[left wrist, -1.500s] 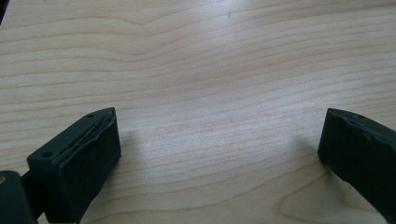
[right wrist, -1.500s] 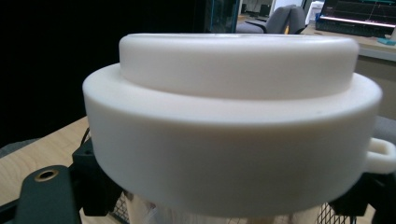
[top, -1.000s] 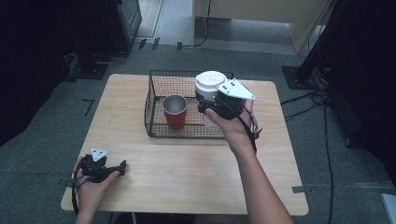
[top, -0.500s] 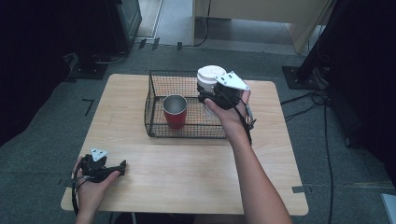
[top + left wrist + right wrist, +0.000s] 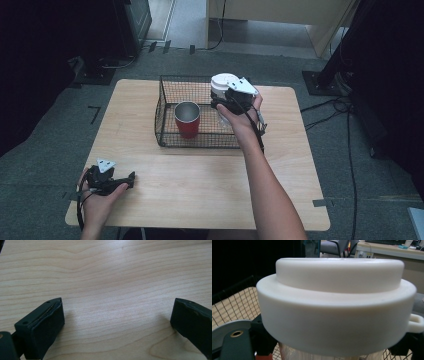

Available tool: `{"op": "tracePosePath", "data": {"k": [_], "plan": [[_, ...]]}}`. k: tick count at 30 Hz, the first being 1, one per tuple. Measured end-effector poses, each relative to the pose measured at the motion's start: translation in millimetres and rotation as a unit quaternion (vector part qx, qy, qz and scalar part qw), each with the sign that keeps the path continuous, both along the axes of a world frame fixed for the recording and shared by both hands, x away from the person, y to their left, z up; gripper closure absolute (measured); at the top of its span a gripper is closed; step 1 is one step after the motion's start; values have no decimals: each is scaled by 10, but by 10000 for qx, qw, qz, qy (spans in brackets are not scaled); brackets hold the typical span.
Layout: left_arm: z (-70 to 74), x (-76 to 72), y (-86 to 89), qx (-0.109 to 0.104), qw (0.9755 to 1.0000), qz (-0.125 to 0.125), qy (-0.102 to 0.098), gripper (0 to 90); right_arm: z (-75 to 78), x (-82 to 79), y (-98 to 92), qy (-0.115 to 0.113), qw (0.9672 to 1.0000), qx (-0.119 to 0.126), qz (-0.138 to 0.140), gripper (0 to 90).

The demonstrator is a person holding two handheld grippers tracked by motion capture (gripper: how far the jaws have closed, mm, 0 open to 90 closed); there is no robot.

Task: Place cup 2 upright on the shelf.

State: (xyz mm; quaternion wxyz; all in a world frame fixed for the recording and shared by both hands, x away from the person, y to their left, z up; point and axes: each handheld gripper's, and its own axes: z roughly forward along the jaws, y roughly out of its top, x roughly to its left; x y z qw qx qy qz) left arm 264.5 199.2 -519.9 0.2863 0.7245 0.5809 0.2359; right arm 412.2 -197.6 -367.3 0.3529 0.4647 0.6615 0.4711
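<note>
- Clear-bodied container with a wide white plastic lid (image 5: pixel 223 85) hangs over the right half of the black wire basket (image 5: pixel 167 111), at about 3 o'clock from the red metal-lined cup (image 5: pixel 187 119) standing inside the basket.
- Right gripper (image 5: pixel 225 104) has its jaws pinched on the container body just under the lid; in the right gripper view the lid (image 5: pixel 337 307) overhangs both jaws.
- Handling, my read: rigid, likely light, smooth wall that could slip. Best hold is right below the lid rim, so the overhang acts as a stop.
- Small white tab (image 5: pixel 417 322) sticks out at 3 o'clock on the lid; could snag the wire.
- Left gripper (image 5: pixel 131 178) rests at 7 o'clock on the light wooden table (image 5: pixel 200 190), jaws spread wide, nothing between them.
- Hard to make out: container bottom and contents, hidden by hand and lid.
</note>
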Motion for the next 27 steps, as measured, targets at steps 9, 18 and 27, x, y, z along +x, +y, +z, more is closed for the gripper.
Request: {"op": "tracePosePath", "data": {"k": [9, 18, 27], "plan": [[0, 0, 0, 3, 10000, 1, 1, 0, -251, 184, 27, 189, 9998, 24, -15, 165], [0, 0, 0, 0, 10000, 1, 1, 0, -393, 291, 33, 511, 9986, 123, -82, 165], [0, 0, 0, 2, 10000, 0, 2, 0, -497, 371, 2, 709, 9972, 188, -168, 165]]}}
